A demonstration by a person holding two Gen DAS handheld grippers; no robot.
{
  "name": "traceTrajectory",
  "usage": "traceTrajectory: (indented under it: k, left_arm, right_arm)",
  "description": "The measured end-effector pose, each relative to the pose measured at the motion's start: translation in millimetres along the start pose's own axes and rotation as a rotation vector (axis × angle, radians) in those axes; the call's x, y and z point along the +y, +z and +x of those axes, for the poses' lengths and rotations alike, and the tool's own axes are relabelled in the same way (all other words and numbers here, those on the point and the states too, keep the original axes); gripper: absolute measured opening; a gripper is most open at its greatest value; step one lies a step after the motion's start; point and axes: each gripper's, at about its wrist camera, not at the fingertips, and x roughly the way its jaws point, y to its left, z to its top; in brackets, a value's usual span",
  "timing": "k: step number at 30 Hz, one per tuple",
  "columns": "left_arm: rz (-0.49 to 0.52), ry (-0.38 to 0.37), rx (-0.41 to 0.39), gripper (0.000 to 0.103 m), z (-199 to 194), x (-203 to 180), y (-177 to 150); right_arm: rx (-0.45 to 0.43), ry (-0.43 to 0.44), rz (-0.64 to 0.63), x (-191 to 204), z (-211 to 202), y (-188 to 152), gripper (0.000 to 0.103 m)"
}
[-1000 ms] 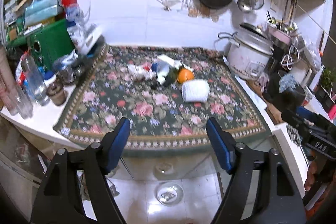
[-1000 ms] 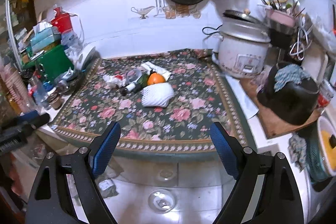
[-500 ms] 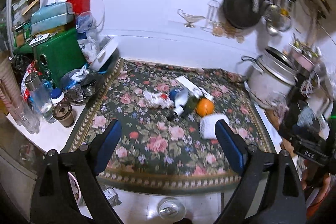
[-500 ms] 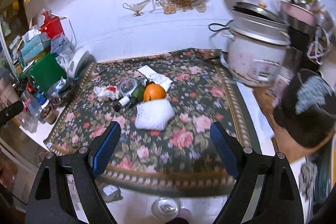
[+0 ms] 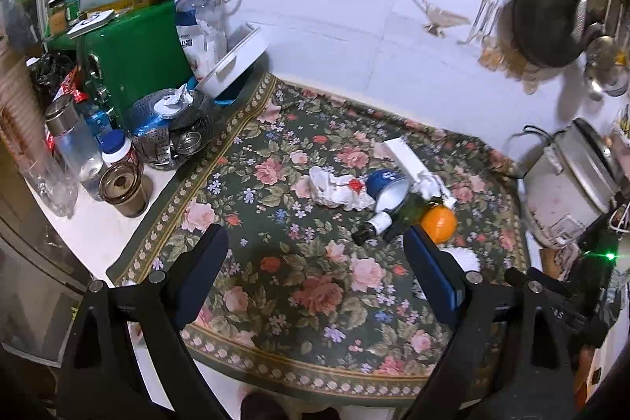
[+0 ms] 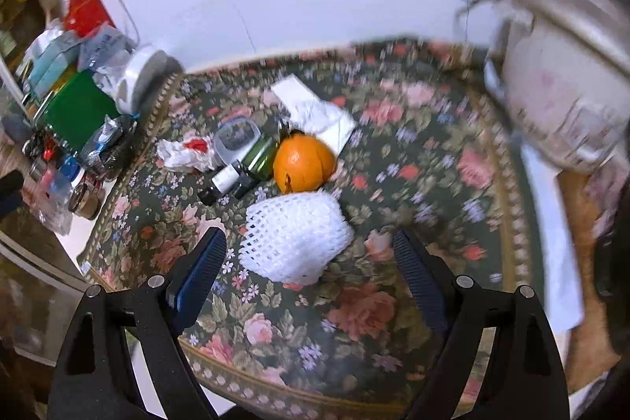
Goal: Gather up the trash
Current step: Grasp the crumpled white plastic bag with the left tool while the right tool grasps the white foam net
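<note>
A heap of trash lies mid-cloth on the floral tablecloth (image 5: 299, 286): a crumpled white wrapper with red (image 5: 338, 189), a tipped blue-and-white cup (image 5: 388, 189), a dark green bottle (image 5: 393, 217), an orange (image 5: 439, 223) and a white paper sheet (image 5: 405, 156). My left gripper (image 5: 315, 268) hovers open over the cloth in front of the heap, nothing between its fingers. In the right wrist view the white foam net (image 6: 295, 243) lies just beyond my open right gripper (image 6: 309, 262), with the orange (image 6: 303, 164), bottle (image 6: 244, 172) and wrapper (image 6: 183, 154) behind it.
A rice cooker (image 5: 571, 191) stands at the right edge of the cloth. The left side holds a green box (image 5: 134, 58), a metal strainer (image 5: 173, 132), jars and a bottle (image 5: 75, 152). A black pan (image 5: 549, 14) hangs on the tiled wall.
Both grippers have moved in over the table toward the heap, which now looks larger. The left view swung leftward; the left jaws stand wider than a second ago.
</note>
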Motion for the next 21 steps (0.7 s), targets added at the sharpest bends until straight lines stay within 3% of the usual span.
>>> traceTrajectory:
  k: [5, 8, 10, 16, 21]
  left_arm:
    - [0.04, -0.025, 0.058, 0.091, 41.2, 5.1, 14.9]
    - [0.066, -0.061, 0.112, 0.091, 74.4, 9.4, 25.6]
    - [0.071, -0.083, 0.141, 0.091, 95.0, 12.4, 32.2]
    - [0.115, -0.154, 0.231, 0.091, 162.8, 13.7, 46.8]
    - [0.167, -0.204, 0.305, 0.089, 215.3, 5.4, 45.9]
  right_arm:
    - [0.095, -0.033, 0.115, -11.0, 52.0, -0.1, 0.083]
    - [0.149, -0.037, 0.159, -10.1, 74.8, -2.9, 0.073]
    - [0.168, -0.033, 0.172, -5.8, 83.6, -3.7, 0.057]
    - [0.116, -0.094, 0.219, 5.6, 76.7, -4.9, 0.043]
    - [0.092, -0.156, 0.237, 13.8, 68.8, -4.8, 0.04]
